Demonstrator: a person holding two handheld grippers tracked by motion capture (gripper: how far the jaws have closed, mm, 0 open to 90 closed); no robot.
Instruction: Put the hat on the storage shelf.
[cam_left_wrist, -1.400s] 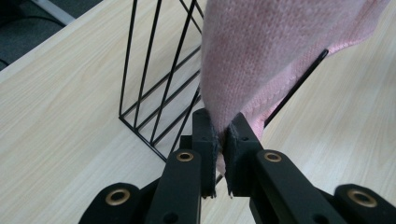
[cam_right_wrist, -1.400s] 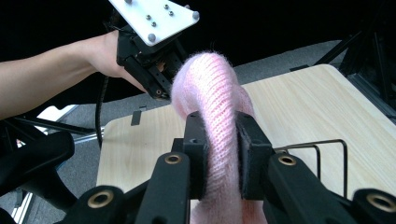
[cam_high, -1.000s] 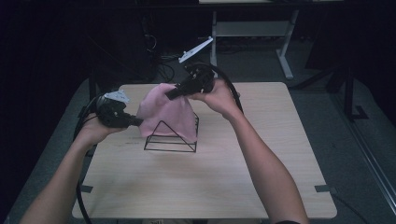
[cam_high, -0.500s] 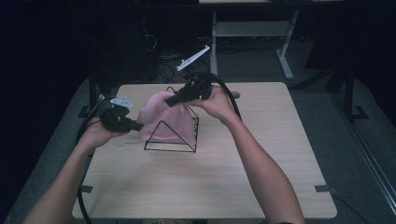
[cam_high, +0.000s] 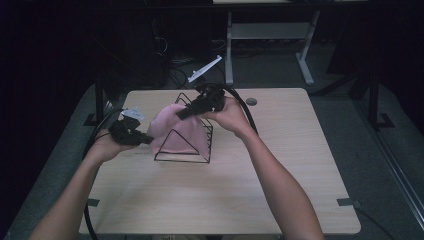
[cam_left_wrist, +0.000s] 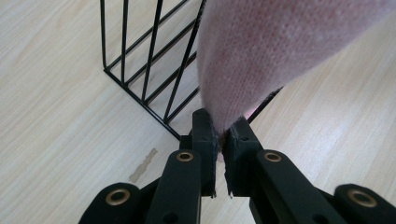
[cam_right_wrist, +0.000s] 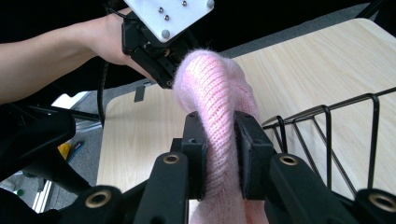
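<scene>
You're draping the fuzzy pink knitted cloth (cam_high: 175, 131) over the black triangular wire rack (cam_high: 192, 150), left gripper (cam_high: 145, 140) and right gripper (cam_high: 181, 114) both pinching it; next, ease it lower onto the rack.

Wire rack (cam_high: 192, 137) under pink knit (cam_high: 175, 132) blocks mid-table (cam_high: 280, 200); bare room is left toward the near edge and right side.

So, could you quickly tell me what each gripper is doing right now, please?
Left gripper: shut on an edge of the pink knit garment.
Right gripper: shut on a bunched fold of the same garment.
</scene>
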